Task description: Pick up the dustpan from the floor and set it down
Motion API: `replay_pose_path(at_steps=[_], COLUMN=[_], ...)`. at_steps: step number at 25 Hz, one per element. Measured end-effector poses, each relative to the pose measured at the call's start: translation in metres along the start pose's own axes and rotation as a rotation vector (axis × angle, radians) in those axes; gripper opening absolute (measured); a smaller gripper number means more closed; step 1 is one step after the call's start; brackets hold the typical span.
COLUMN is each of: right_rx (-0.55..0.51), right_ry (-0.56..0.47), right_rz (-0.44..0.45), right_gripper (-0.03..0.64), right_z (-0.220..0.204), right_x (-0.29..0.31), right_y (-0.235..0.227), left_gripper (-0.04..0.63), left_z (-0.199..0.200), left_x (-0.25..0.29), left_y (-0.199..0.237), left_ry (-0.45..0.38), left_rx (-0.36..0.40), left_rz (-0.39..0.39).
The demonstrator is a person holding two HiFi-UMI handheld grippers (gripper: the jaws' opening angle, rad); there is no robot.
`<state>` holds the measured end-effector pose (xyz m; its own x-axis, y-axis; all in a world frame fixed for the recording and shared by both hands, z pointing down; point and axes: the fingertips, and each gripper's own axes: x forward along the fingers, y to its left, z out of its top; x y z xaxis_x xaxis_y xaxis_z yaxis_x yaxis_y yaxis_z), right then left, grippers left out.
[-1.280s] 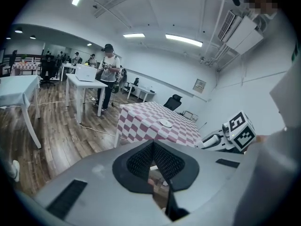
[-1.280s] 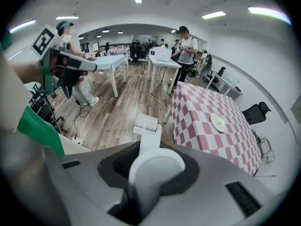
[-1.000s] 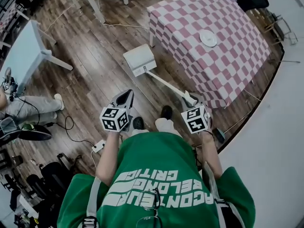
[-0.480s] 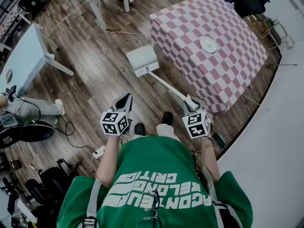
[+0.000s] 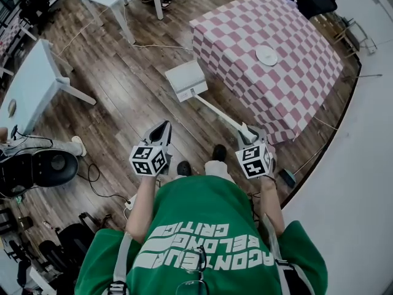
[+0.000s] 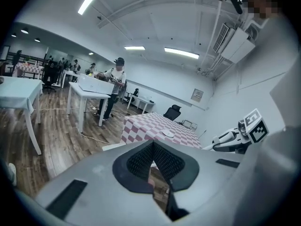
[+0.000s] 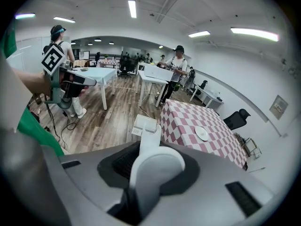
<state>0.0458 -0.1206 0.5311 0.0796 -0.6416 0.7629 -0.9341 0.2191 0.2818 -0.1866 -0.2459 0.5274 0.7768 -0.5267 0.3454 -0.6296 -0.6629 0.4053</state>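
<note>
Two grippers: the black left gripper (image 5: 163,128) has its jaws closed together on nothing. The black right gripper (image 5: 248,131) clamps the long handle of the white plastic dustpan (image 5: 186,78), whose pan sits just beside the pink-and-white checkered table (image 5: 295,78).

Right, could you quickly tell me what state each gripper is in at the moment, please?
Left gripper: closed, nothing between its jaws.
Right gripper: closed on the white dustpan handle.

Left gripper (image 5: 164,125) jaws together, empty; right gripper (image 5: 248,130) jaws clamp the dustpan handle (image 5: 215,110).
</note>
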Motion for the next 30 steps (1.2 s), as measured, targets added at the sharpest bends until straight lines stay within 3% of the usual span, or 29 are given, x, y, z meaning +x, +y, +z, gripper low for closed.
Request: replay_pose_path(at_steps=[6,16,30], right_rx=[0.031,0.175,0.369], right_ry=[0.023,0.11,0.34], right_rz=[-0.027,-0.1,-0.199], right_gripper=[0.115,0.115,0.115], right_z=[-0.007,-0.06,-0.205], right_x=[-0.007,-0.039,-0.097], right_y=[0.017,0.052,0.066], left_gripper=[-0.005,-0.005,-0.005], left_z=[-0.004,-0.031,-0.077], left_x=[-0.005,-0.002,0.041], left_y=[0.0,-0.028,-0.147], left_ry=[0.03,0.145,0.298], left_rx=[0.016,0.088,0.214], left_rz=[-0.057,-0.245,-0.529])
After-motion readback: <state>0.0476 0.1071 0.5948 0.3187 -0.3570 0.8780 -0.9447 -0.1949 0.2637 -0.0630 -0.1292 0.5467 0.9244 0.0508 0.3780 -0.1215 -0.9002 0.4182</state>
